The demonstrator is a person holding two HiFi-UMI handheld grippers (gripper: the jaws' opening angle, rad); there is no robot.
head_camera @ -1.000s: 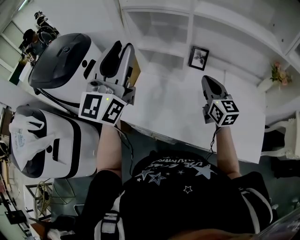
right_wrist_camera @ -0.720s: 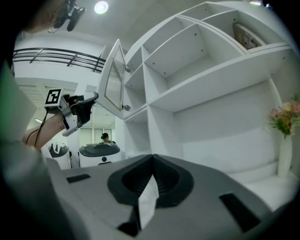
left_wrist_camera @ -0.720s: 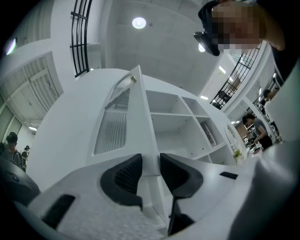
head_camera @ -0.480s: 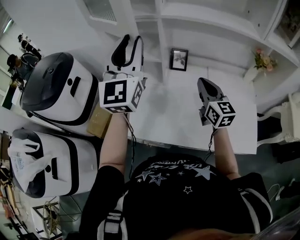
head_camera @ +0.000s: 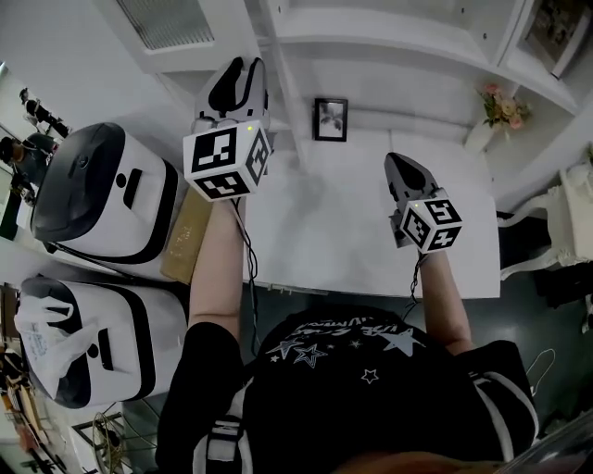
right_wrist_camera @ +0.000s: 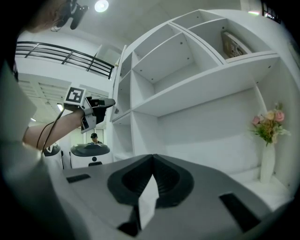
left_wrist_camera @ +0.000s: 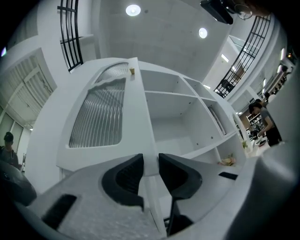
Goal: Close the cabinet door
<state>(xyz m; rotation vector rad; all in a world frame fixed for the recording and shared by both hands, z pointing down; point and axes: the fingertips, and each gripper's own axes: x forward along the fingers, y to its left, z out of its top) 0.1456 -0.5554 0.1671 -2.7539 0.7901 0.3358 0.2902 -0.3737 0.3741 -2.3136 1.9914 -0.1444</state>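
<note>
The white cabinet door (left_wrist_camera: 101, 112) with a ribbed glass panel stands open, hinged at the left of the shelf unit (left_wrist_camera: 173, 112). My left gripper (left_wrist_camera: 150, 161) has its jaws closing on the door's free edge (left_wrist_camera: 143, 117), with both pads against it. In the head view the left gripper (head_camera: 239, 79) is raised at the door (head_camera: 176, 23). It also shows in the right gripper view as the left gripper (right_wrist_camera: 105, 104) by the door edge. My right gripper (head_camera: 397, 165) hovers over the white table (head_camera: 343, 241), shut and holding nothing; its jaws (right_wrist_camera: 152, 161) meet.
Open shelves (right_wrist_camera: 178, 70) hold a framed picture (head_camera: 330, 118) and a vase of flowers (head_camera: 496, 106). Two large white-and-black machines (head_camera: 102, 199) (head_camera: 83, 343) stand at the left, with a cardboard box (head_camera: 188, 236) beside the table. A white chair (head_camera: 561, 231) is at the right.
My left gripper has travelled with the door edge toward the shelf unit, and the glass panel has come into the head view. The right gripper has drifted slightly over the table.
</note>
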